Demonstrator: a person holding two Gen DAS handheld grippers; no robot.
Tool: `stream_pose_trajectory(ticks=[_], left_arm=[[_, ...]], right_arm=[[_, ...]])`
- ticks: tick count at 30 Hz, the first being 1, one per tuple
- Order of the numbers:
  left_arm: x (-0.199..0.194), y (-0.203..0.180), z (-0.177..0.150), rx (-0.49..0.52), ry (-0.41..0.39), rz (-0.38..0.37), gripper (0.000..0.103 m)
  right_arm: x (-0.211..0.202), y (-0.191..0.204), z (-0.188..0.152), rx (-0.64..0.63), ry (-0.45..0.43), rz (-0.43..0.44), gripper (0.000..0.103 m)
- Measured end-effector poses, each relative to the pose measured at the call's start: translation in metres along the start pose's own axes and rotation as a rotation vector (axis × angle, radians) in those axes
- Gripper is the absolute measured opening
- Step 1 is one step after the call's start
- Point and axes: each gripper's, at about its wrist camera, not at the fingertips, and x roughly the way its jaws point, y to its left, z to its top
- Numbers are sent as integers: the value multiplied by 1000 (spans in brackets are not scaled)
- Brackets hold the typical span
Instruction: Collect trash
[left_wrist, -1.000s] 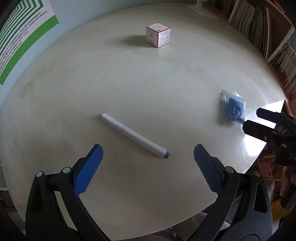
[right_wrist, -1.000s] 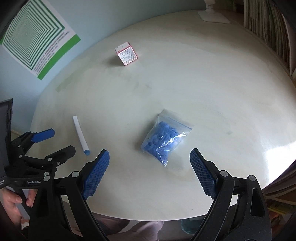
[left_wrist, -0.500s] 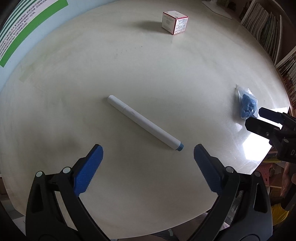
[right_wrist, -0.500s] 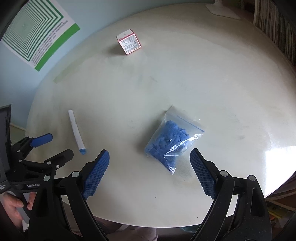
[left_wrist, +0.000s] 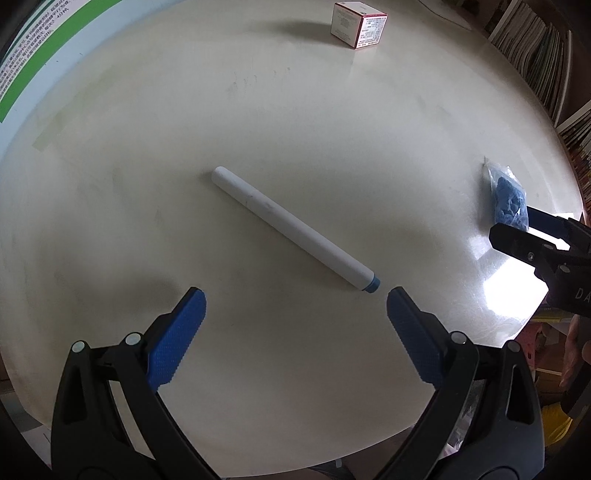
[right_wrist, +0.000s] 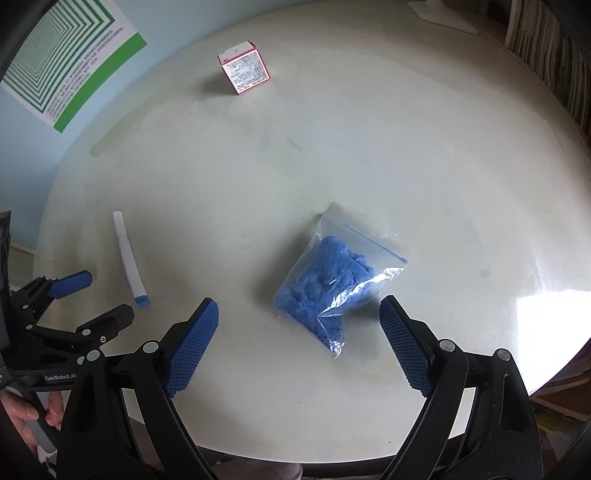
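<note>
A white marker with a blue tip (left_wrist: 293, 229) lies diagonally on the round cream table (left_wrist: 332, 110). My left gripper (left_wrist: 295, 299) is open, just short of the marker's blue end, and empty. A clear zip bag of blue stuff (right_wrist: 332, 280) lies on the table. My right gripper (right_wrist: 299, 306) is open with its fingertips either side of the bag's near end. A small red-and-white box (right_wrist: 244, 72) stands at the far side; it also shows in the left wrist view (left_wrist: 358, 24). The marker also shows in the right wrist view (right_wrist: 129, 258).
A green-and-white poster (right_wrist: 62, 62) hangs on the blue wall at left. Bookshelves (left_wrist: 535, 55) stand to the right of the table. A white lamp base (right_wrist: 443, 16) sits at the table's far edge. A strip of tape (right_wrist: 118, 129) is stuck on the table.
Both grippers have moved forward over the table. The marker is closer to my left gripper, and the bag now sits between my right gripper's fingertips. Both stay open.
</note>
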Motion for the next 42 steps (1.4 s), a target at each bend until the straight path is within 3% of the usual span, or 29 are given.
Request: stream_pose_trajectory(ticks=[11, 14, 21, 23, 28, 39, 42], left_arm=[[7, 1, 0, 9, 18, -5, 94], [10, 0, 1, 15, 25, 5, 86], [10, 3, 3, 12, 18, 10, 83], [8, 4, 4, 8, 10, 11, 75], [7, 10, 8, 3, 9, 12, 71], [-8, -5, 22, -17, 0, 15, 49], [-8, -17, 23, -13, -5, 15, 37]], right_arm=[[8, 7, 13, -31, -14, -41, 88], [11, 11, 14, -58, -18, -71, 87], [15, 16, 21, -82, -42, -135, 73], [17, 18, 24, -94, -46, -152, 68], [19, 20, 30, -119, -46, -164, 65], [19, 15, 37, -137, -57, -179, 48], [18, 18, 38, -138, -58, -176, 44]])
